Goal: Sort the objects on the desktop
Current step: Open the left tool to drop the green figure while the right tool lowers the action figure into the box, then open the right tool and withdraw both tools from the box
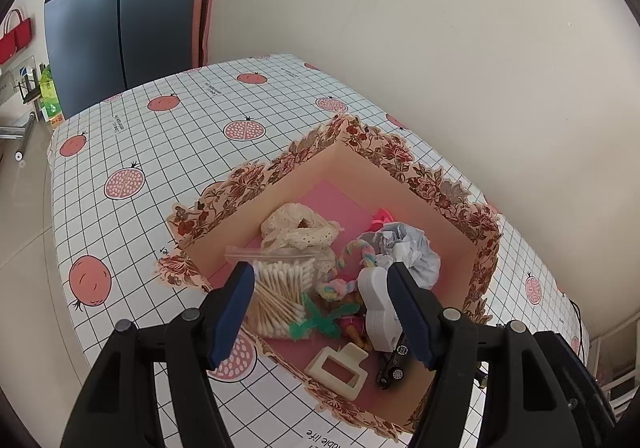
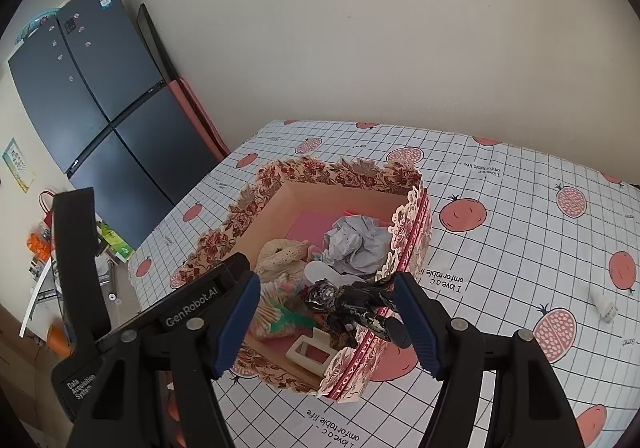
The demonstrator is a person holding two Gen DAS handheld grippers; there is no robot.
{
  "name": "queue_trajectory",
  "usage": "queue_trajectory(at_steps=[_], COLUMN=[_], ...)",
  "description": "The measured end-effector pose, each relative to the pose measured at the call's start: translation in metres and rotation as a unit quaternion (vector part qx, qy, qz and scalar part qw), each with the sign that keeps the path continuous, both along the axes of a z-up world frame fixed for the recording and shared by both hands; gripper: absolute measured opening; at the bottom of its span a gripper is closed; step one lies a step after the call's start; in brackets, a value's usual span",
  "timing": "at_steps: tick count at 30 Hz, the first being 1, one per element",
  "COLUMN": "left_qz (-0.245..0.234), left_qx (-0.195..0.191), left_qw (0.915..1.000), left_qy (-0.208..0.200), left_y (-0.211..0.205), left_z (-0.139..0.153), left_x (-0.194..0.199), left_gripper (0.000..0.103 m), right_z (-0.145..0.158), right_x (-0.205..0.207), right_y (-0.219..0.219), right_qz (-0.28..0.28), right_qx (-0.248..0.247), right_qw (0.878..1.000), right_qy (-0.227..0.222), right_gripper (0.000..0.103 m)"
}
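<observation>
Both tools (image 1: pixel 322 314) (image 2: pixel 328 322) hang open above the filled floral box (image 1: pixel 436 183).

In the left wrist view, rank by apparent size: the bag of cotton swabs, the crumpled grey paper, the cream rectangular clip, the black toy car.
1. bag of cotton swabs
2. crumpled grey paper
3. cream rectangular clip
4. black toy car, partly hidden, so its rank is unsure.

Box (image 1: pixel 436 183) interior crowded: cotton swab bag (image 1: pixel 280 288), crumpled paper (image 1: pixel 404 248), toy car (image 1: pixel 394 366). Far pink floor bare. Counter (image 2: pixel 520 215) around box open; small white bottle (image 2: pixel 604 306) rightward.
</observation>
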State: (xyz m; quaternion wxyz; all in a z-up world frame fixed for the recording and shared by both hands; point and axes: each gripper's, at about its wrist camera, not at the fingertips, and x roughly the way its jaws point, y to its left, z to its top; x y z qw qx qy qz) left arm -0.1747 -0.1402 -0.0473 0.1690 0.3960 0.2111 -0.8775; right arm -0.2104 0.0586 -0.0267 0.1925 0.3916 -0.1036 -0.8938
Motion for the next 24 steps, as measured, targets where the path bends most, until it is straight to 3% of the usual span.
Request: queue_trajectory(at_steps=[6, 13, 16, 19, 22, 24], left_qz=[-0.002, -0.027, -0.042, -0.058, -0.077, -0.088], left_qx=[-0.004, -0.004, -0.005, -0.007, -0.009, -0.006], left_qw=[1.0000, 0.9996, 0.9991, 0.9983, 0.9970, 0.9961], left_qy=[-0.002, -0.006, -0.009, -0.007, -0.003, -0.003], left_y=[0.002, 0.013, 0.020, 0.028, 0.035, 0.040], left_z=[0.000, 0.000, -0.002, -0.001, -0.001, -0.002], left_x=[0.001, 0.004, 0.008, 0.016, 0.027, 0.034], left_gripper=[0.070, 0.070, 0.083, 0.083, 0.085, 0.089], right_z=[0.010, 0.000, -0.003, -0.002, -0.002, -0.001], right_x=[0.004, 0.003, 0.008, 0.015, 0.026, 0.033], right_y=[0.008, 0.020, 0.023, 0.026, 0.031, 0.035], right_qz=[-0.006, -0.032, -0.040, -0.047, -0.061, -0.066], right_qx=[-0.010, 0.022, 0.039, 0.057, 0.077, 0.082], right_qw=[1.000, 0.999, 0.998, 0.997, 0.995, 0.994], right_qy=[0.015, -0.010, -0.017, -0.016, -0.015, -0.015], right_gripper=[0.073, 0.073, 0.073, 0.074, 0.085, 0.086])
